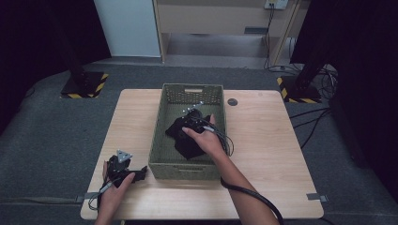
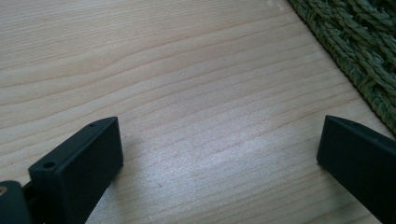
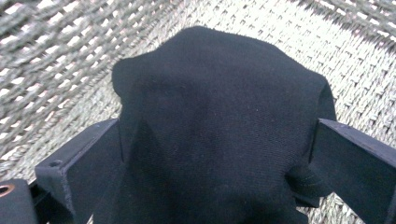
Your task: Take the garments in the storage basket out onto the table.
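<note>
- High view: a green woven basket (image 1: 162, 136) sits in the middle of a light wooden table (image 1: 263, 140), and a black cloth (image 1: 180, 136) lies crumpled on the basket's floor.
- The right hand (image 1: 206, 140) reaches into the basket from the near side and holds the right gripper (image 1: 191, 114) over the far end of the cloth; its cable loops back over the basket's right wall.
- Right gripper view: the two black jaws stand wide apart, with a hump of the black cloth (image 3: 219, 130) bulging up between them and touching both inner faces. The jaws are spread rather than pinched, so the cloth fills the gap without being squeezed flat. The woven basket floor (image 3: 56, 60) shows behind the cloth.
- The left gripper (image 1: 141, 172) rests on the table just beside the basket's near left corner, held by the left hand (image 1: 115, 190).
- Left gripper view: its jaws are wide apart over bare wood (image 2: 187, 93), holding nothing, with the basket's woven wall (image 2: 359, 51) at the upper right.
</note>
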A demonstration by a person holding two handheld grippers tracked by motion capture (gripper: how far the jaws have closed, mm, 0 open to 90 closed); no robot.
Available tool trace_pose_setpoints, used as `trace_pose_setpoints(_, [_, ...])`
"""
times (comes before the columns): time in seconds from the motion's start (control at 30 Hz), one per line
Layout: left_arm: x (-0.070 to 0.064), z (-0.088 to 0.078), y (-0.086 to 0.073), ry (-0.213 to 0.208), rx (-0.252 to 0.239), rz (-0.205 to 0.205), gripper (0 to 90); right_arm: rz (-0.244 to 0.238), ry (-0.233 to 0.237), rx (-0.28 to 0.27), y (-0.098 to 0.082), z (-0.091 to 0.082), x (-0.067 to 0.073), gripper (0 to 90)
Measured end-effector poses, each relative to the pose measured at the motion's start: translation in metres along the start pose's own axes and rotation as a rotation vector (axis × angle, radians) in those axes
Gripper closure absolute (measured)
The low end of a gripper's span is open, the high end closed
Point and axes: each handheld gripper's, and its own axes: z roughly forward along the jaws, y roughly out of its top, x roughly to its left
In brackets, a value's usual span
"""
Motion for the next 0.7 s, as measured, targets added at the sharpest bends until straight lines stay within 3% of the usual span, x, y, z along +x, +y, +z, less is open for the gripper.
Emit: trace_pose_setpoints(0.7, [0.0, 0.0, 0.0, 0.0, 0.0, 0.0, 0.0, -0.005, 0.005, 0.042, 0.0, 0.014, -0.005, 2.9])
